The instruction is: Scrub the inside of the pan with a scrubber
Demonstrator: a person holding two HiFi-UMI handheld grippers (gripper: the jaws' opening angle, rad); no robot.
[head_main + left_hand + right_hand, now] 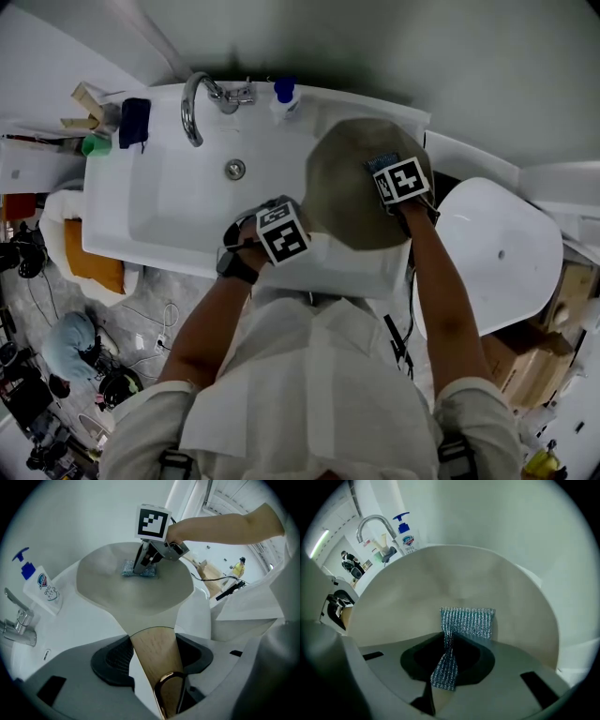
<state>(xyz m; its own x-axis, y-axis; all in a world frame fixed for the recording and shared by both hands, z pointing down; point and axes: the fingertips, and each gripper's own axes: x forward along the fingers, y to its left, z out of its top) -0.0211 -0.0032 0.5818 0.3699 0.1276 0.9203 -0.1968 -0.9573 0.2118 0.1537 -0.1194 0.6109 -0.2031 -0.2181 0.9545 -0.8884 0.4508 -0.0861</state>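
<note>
The left tool pinches the pan by its wooden handle, likely the best holding spot. The right tool pinches the soft, bendy scrubber against the pan's inside.
</note>
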